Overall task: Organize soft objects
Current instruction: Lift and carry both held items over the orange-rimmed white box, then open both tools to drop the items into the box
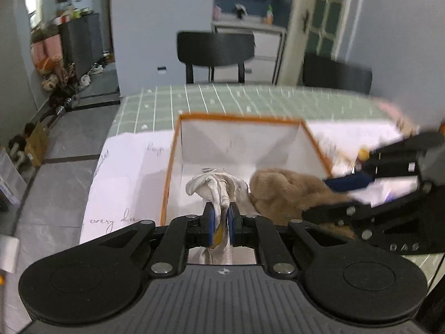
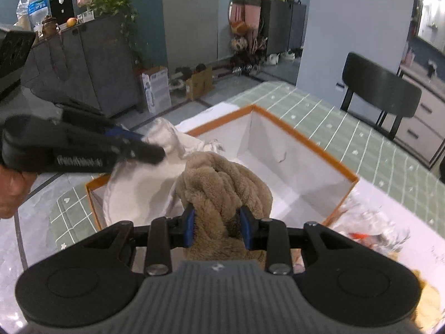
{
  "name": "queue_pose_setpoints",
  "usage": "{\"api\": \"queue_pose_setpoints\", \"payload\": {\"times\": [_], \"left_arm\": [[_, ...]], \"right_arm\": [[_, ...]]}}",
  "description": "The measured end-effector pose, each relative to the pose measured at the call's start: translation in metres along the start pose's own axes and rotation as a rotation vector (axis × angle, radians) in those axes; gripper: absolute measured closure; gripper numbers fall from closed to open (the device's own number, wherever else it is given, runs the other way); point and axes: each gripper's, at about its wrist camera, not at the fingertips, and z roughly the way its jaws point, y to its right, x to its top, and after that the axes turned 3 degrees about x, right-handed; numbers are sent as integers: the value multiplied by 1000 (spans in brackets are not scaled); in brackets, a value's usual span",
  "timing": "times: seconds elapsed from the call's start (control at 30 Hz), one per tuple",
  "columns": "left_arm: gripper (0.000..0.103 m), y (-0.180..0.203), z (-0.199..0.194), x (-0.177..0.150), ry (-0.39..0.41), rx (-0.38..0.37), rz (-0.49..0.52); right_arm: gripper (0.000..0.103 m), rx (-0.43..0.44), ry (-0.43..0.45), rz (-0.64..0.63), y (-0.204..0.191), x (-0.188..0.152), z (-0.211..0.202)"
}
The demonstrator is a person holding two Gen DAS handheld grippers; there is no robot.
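Low in the frame, the left hand-held gripper (image 1: 220, 217) is nearly closed, pinching a crumpled white cloth (image 1: 215, 185), while the right hand-held gripper (image 2: 217, 224), half open, clamps a fluffy tan plush bundle (image 2: 222, 183), both over the orange-rimmed white cardboard box (image 1: 244, 142) on the green gridded tabletop (image 1: 222, 100)

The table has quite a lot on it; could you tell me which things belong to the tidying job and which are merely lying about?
Job:
white cloth, in left gripper
tan plush, in right gripper
orange-edged box

Lying about:
white paper sheet
crinkled plastic wrapper
black chairs
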Motion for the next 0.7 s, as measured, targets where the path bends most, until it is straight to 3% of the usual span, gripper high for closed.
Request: {"api": "queue_pose_setpoints", "payload": {"times": [0.13,0.3,0.47,0.6,0.7], "left_arm": [[92,12,19,-7,-55,31,107],[91,17,32,-14,-88,53,166],[88,21,42,-22,-134,23,200],[86,19,42,-23,-130,43,202],[76,24,32,-21,-101,88,231]], "right_arm": [[71,1,-54,-24,-5,-4,20],[72,2,-121,-79,-16,-15,44],[72,32,-174,-92,-17,-21,61],[71,54,-203,-95,-20,-24,70],[65,55,-201,-81,-18,-24,71]]}}
